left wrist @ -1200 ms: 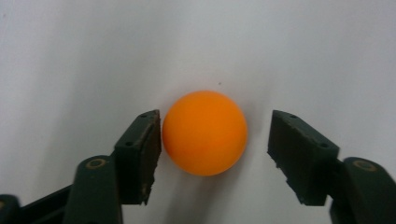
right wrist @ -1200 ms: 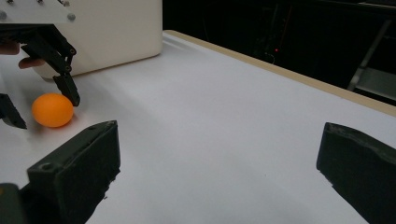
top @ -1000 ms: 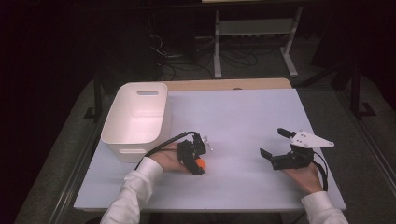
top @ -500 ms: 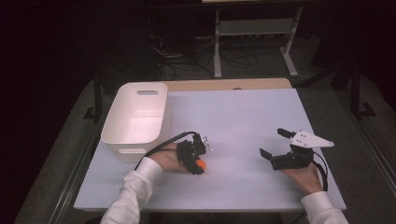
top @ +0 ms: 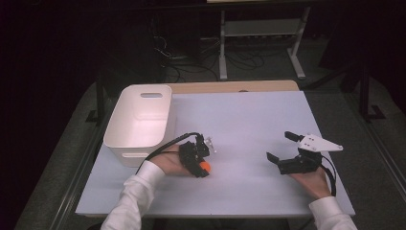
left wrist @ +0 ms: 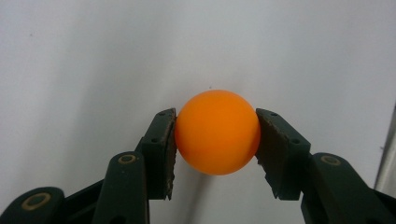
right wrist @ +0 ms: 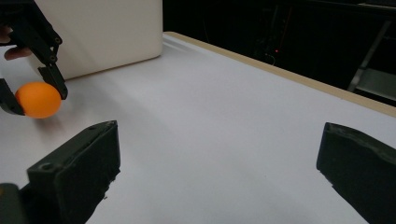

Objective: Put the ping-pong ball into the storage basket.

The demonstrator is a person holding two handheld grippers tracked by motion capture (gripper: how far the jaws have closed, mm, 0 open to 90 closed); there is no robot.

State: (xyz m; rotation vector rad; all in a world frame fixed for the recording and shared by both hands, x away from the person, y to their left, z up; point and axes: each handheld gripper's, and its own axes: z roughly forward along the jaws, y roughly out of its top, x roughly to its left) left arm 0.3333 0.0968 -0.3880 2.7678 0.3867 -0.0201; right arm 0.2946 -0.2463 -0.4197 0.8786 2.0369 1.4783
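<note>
An orange ball (left wrist: 217, 131) sits on the white table between the two black jaws of my left gripper (left wrist: 215, 135), whose pads touch it on both sides. In the high view the ball (top: 205, 166) shows at the tip of the left gripper (top: 204, 168), left of the table's middle and near the front. My right gripper (top: 280, 146) rests over the right part of the table, jaws wide apart and empty. In the right gripper view, the right gripper (right wrist: 219, 154) faces the ball (right wrist: 38, 99) far off at the left.
A white plastic bin (top: 139, 115) with a handle slot stands at the table's back left, just behind the left hand; its wall (right wrist: 102, 32) appears in the right gripper view. The table's wooden back edge (top: 234, 86) borders dark floor with cables and a metal stand.
</note>
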